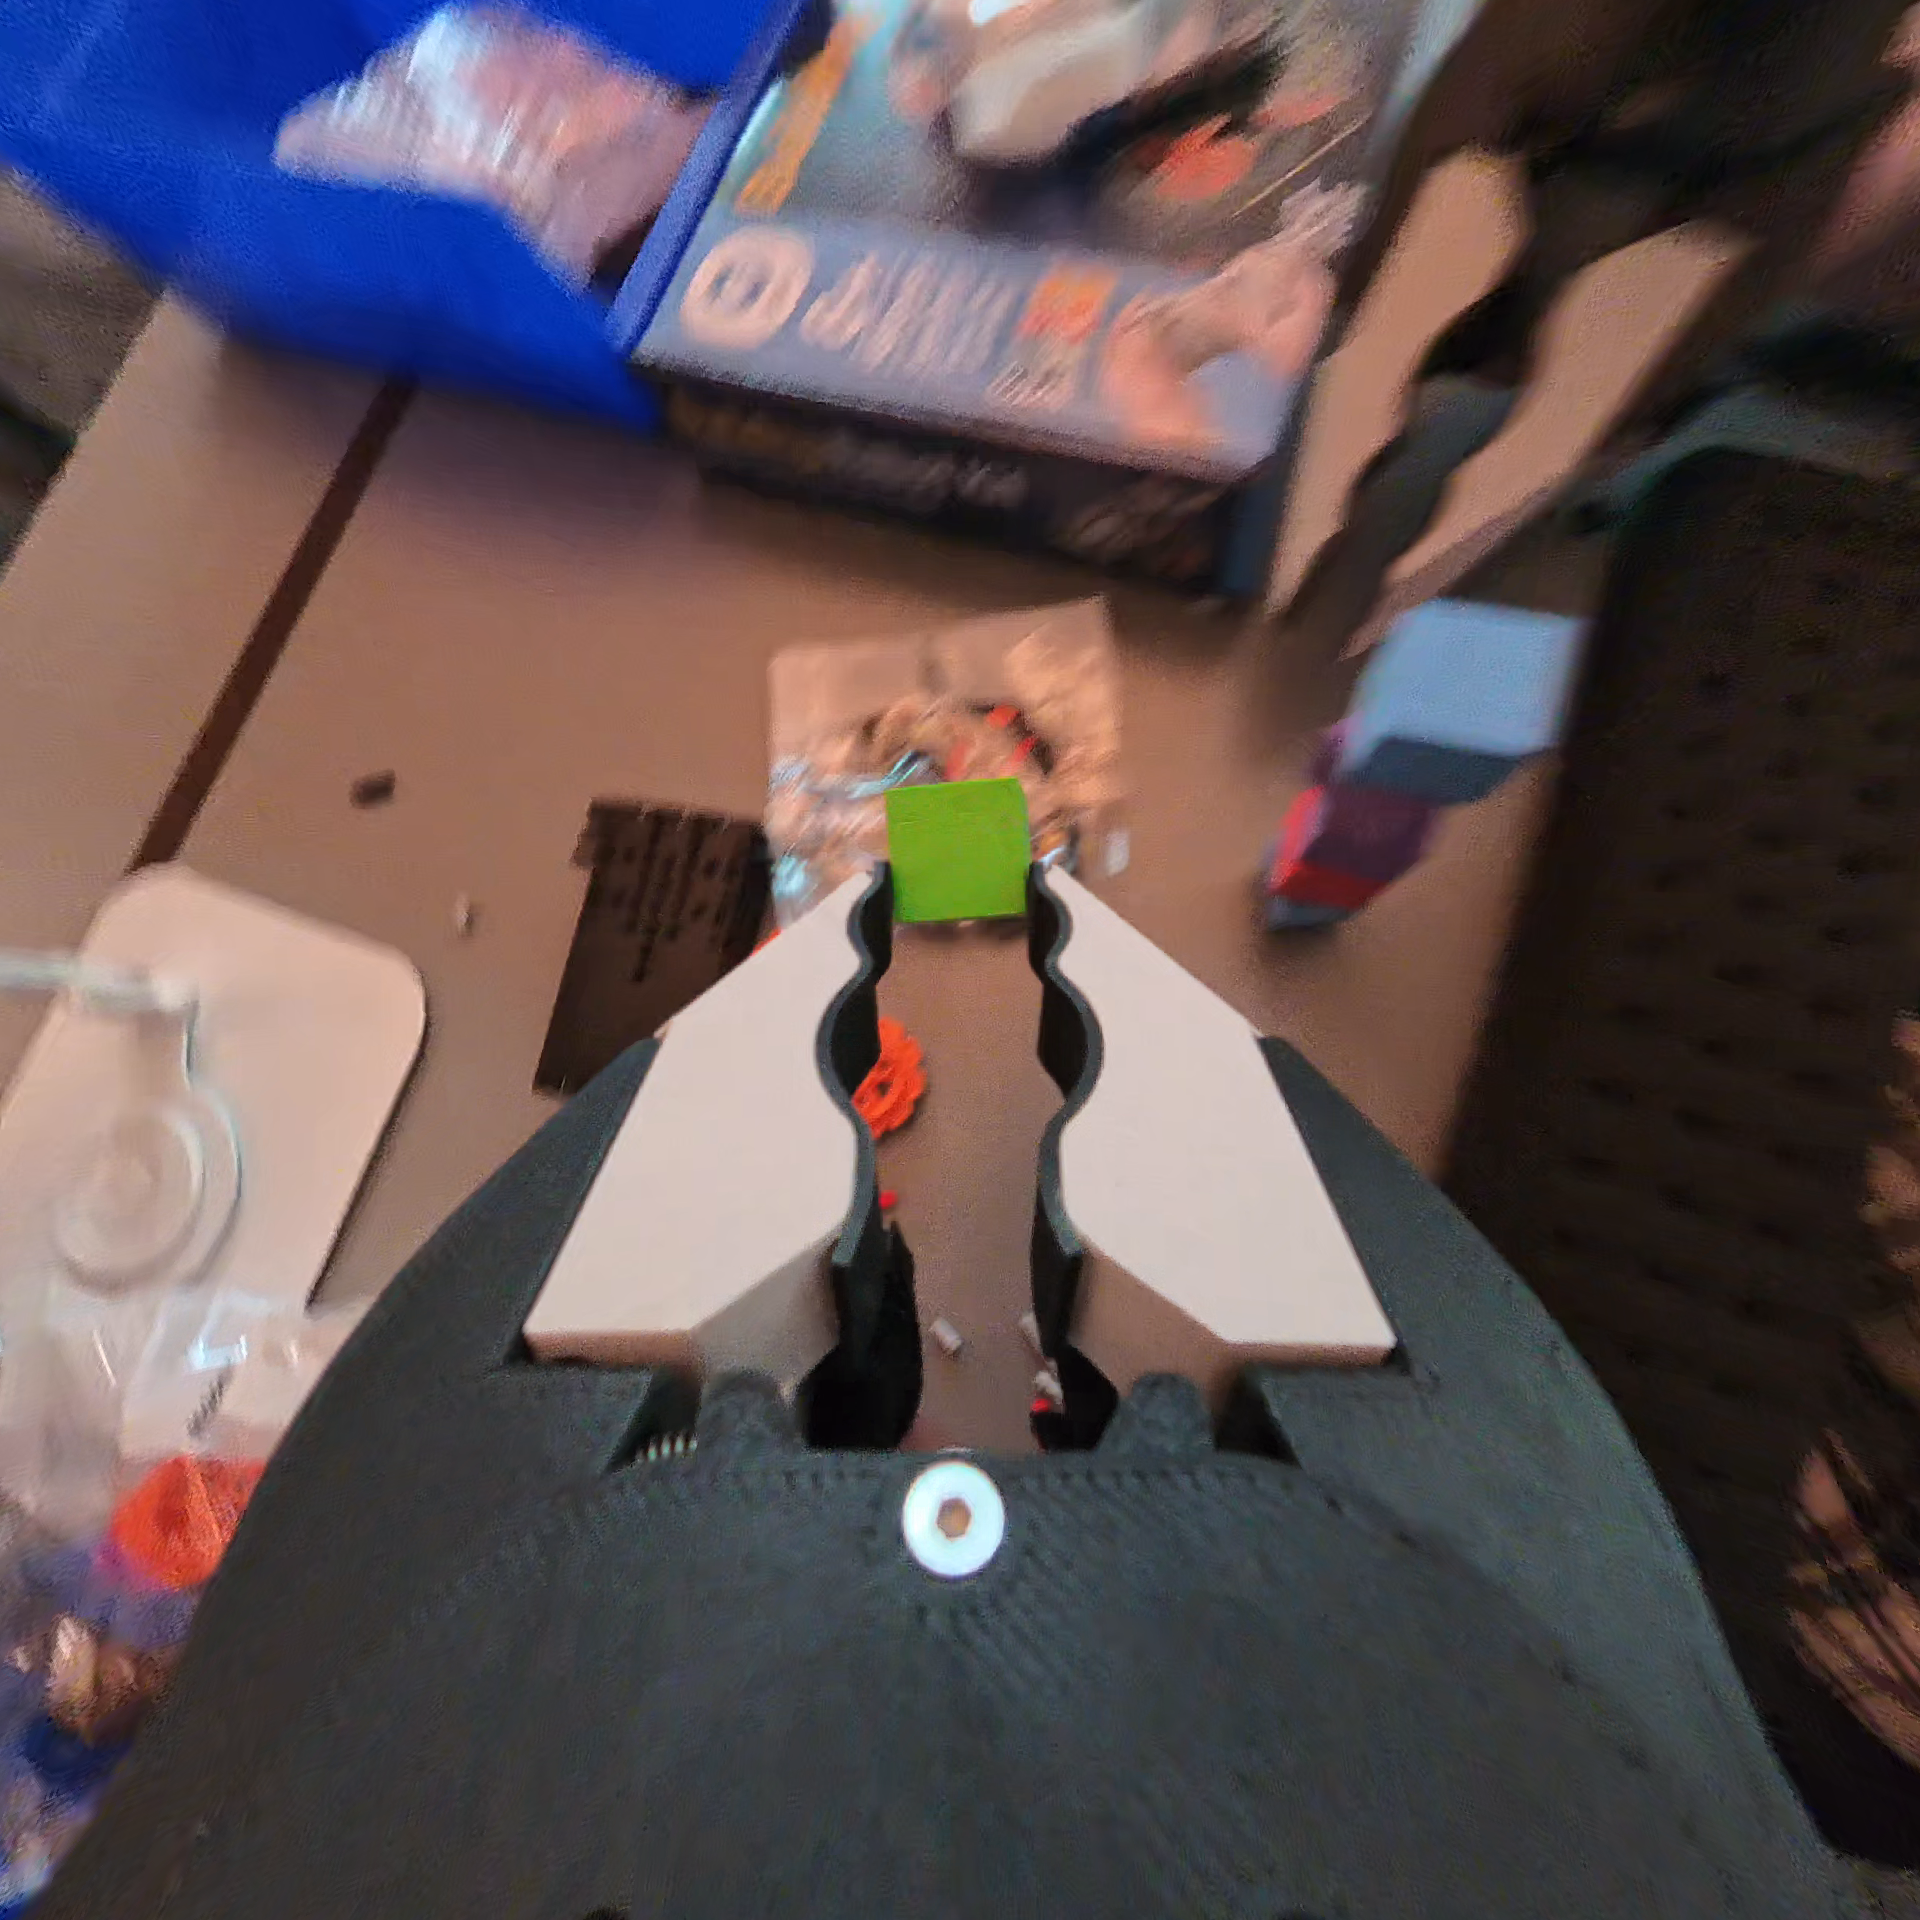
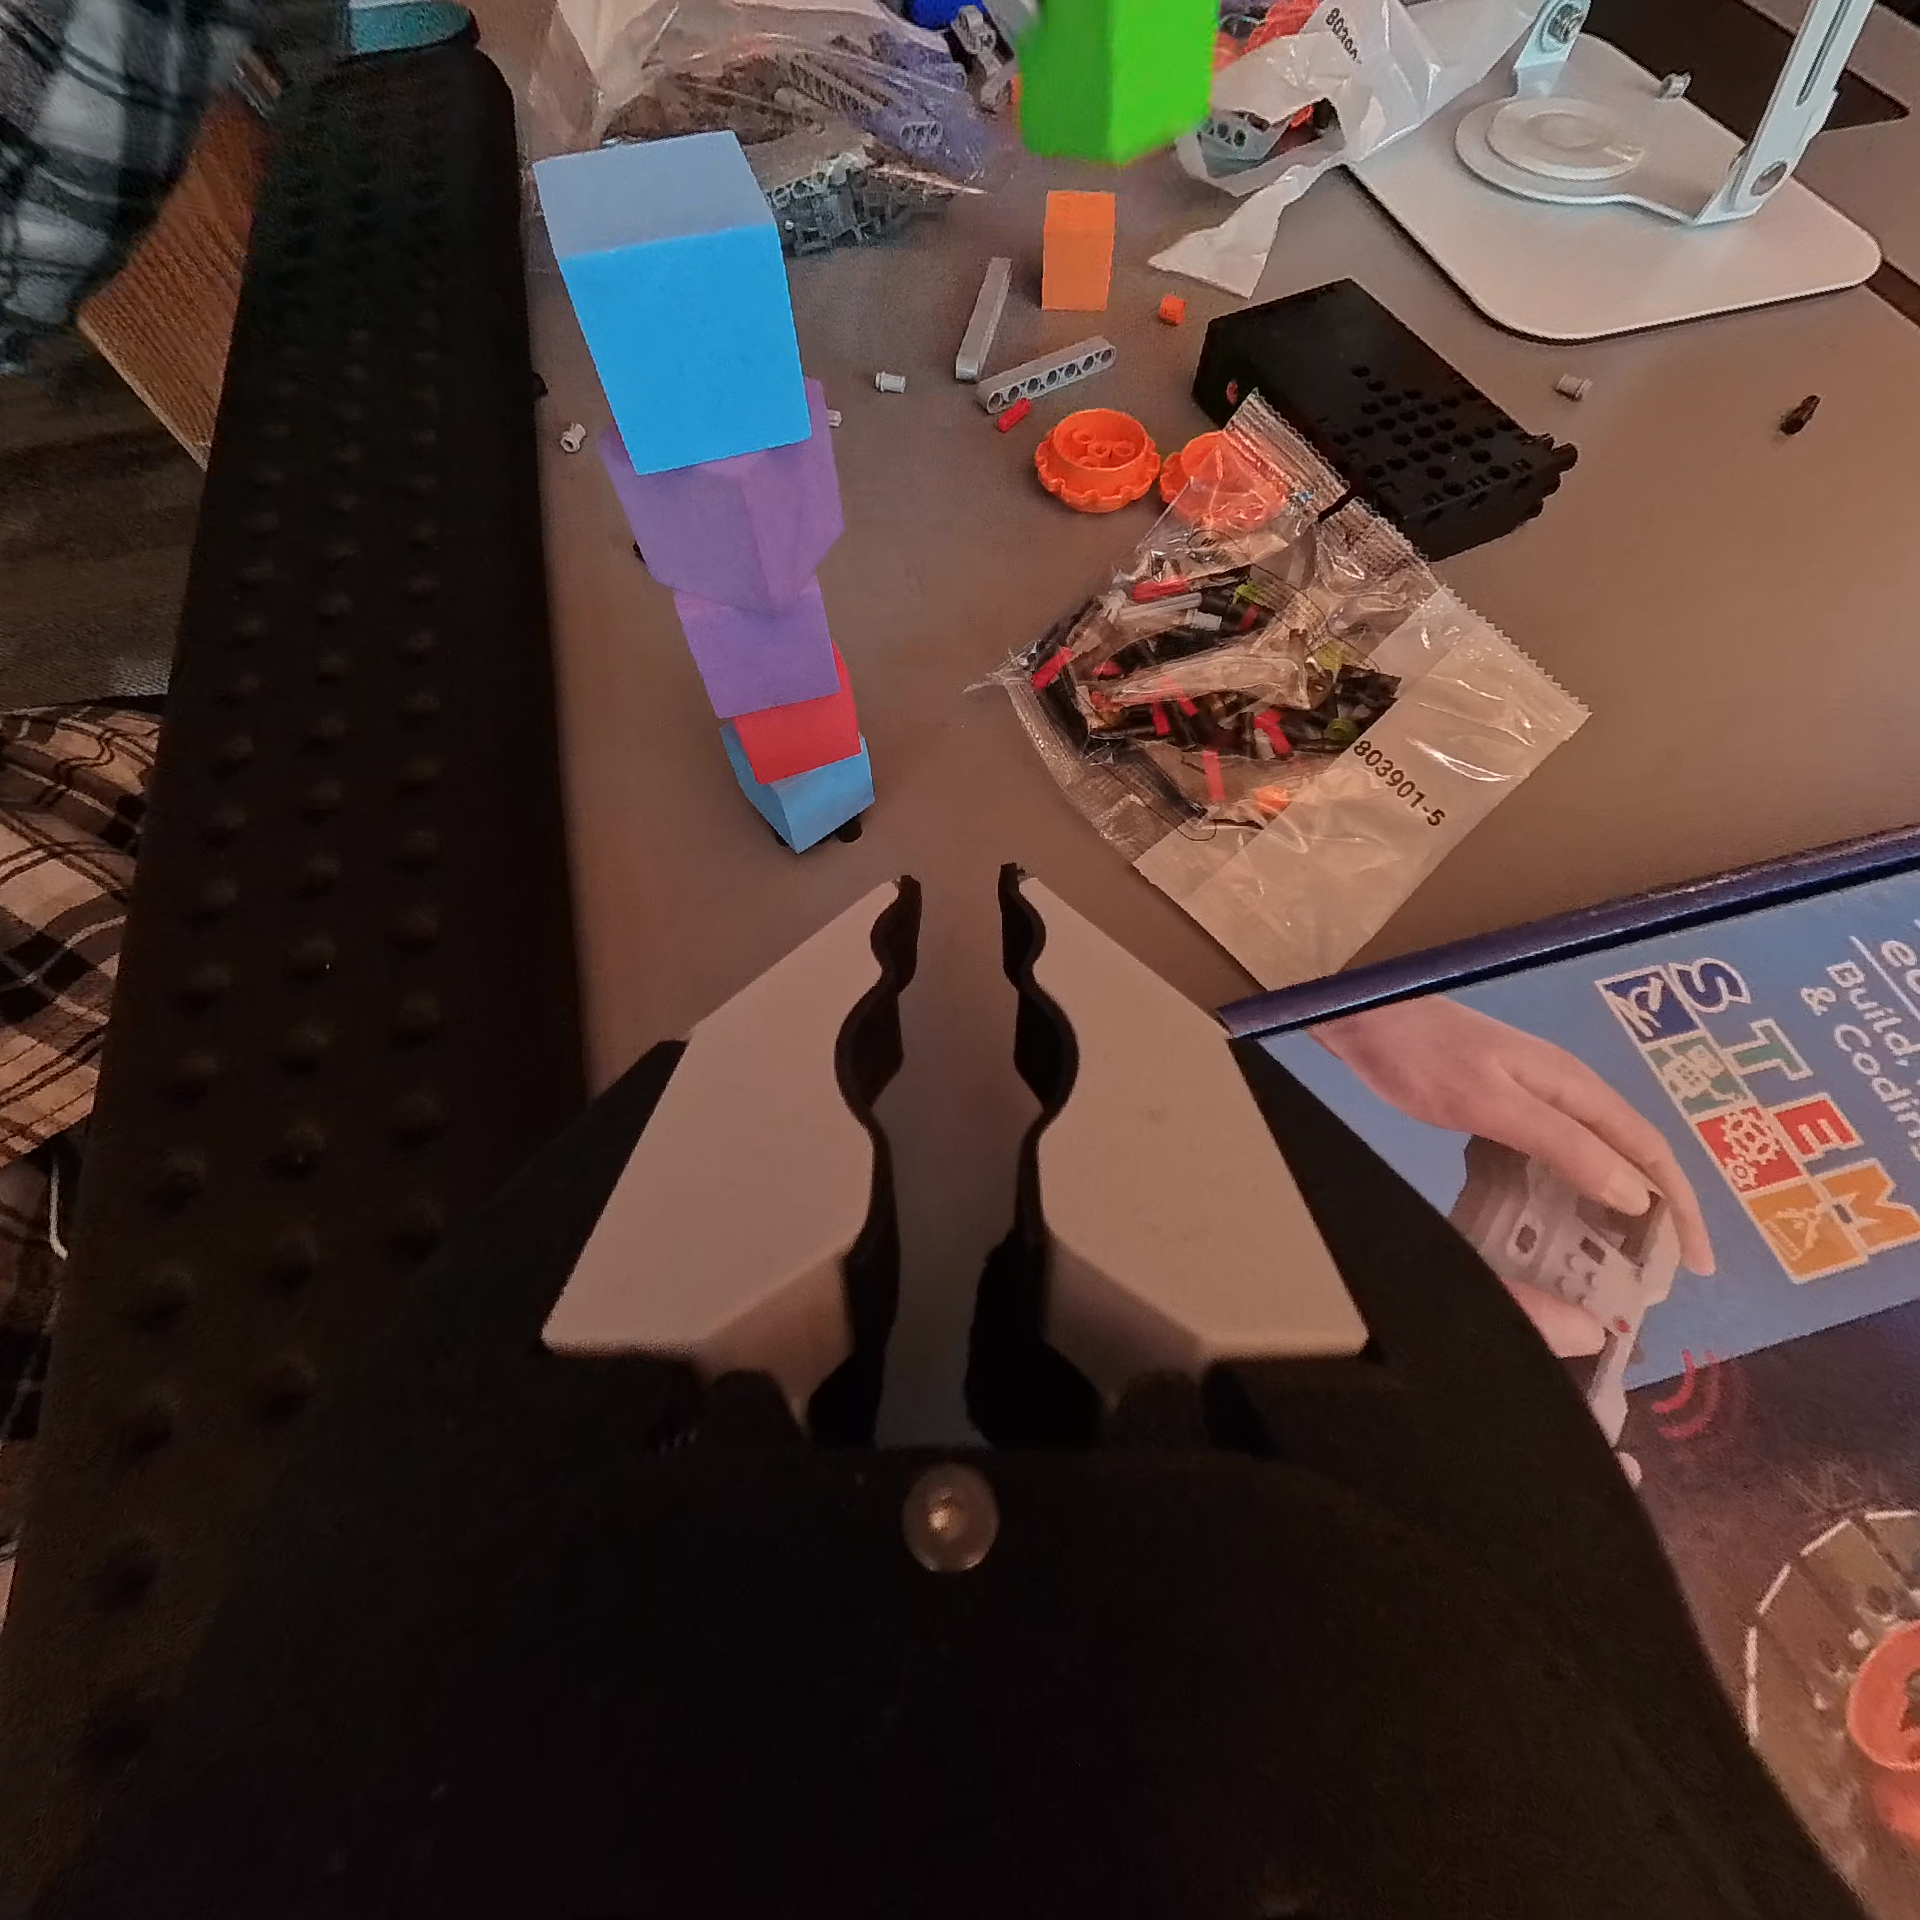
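My left gripper [image 1: 958, 883] is shut on a green cube [image 1: 958, 864], pinched between its fingertips above the brown table [image 1: 520, 644]. The same cube shows blurred and raised at the top of the right wrist view [image 2: 1117, 78]. A leaning stack of foam blocks [image 2: 727, 499] stands on the table: blue on top, two purple, red, blue at the bottom. It also shows blurred in the left wrist view [image 1: 1423, 769]. My right gripper [image 2: 961, 888] is open by a narrow gap and empty, just in front of the stack's base. An orange block [image 2: 1078, 249] stands alone behind.
A clear bag of small parts [image 2: 1247, 675] lies right of the stack. A printed box [image 2: 1662, 1247] is at the near right. A black perforated plate [image 2: 1382, 416], orange wheels [image 2: 1091, 457], grey beams [image 2: 1039, 374] and a white stand [image 2: 1621, 177] lie beyond. A black studded panel [image 2: 343, 623] runs along the left. My right fingertips sit around 15 cm from my left ones. My left tips are roughly 20 cm from the orange block [image 2: 1078, 249].
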Action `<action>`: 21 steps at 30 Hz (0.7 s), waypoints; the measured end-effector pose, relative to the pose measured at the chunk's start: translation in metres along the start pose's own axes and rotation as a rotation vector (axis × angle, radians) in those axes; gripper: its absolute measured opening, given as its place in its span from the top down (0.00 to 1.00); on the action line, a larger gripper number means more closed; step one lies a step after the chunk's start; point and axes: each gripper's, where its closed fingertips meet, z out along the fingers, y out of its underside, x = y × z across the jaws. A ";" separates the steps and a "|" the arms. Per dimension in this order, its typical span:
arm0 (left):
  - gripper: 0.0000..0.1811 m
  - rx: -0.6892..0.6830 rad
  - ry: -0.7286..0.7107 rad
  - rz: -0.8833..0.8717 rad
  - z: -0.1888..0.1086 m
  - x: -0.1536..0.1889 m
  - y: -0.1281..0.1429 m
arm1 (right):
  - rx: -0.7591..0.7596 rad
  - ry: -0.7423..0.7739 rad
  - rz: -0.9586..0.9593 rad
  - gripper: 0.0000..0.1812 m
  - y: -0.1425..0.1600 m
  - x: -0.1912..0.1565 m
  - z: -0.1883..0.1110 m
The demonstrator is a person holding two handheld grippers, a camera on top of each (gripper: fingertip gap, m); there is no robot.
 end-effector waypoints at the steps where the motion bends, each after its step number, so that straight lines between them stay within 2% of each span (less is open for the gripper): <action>1: 0.87 0.012 0.027 0.050 -0.006 0.015 -0.015 | -0.002 -0.001 0.000 0.92 0.000 0.000 0.000; 4: 0.87 -0.002 0.099 0.172 -0.014 0.054 -0.040 | 0.000 0.000 0.001 0.92 0.000 0.000 0.000; 8: 0.87 -0.035 0.139 0.240 -0.013 0.077 -0.050 | 0.012 0.004 0.004 0.92 -0.001 0.001 -0.002; 16: 0.86 -0.077 0.169 0.234 -0.004 0.084 -0.043 | 0.018 0.002 -0.001 0.92 -0.002 -0.001 -0.004; 21: 0.79 -0.013 0.138 0.182 -0.018 0.068 -0.041 | 0.025 0.006 0.001 0.92 -0.003 0.000 -0.006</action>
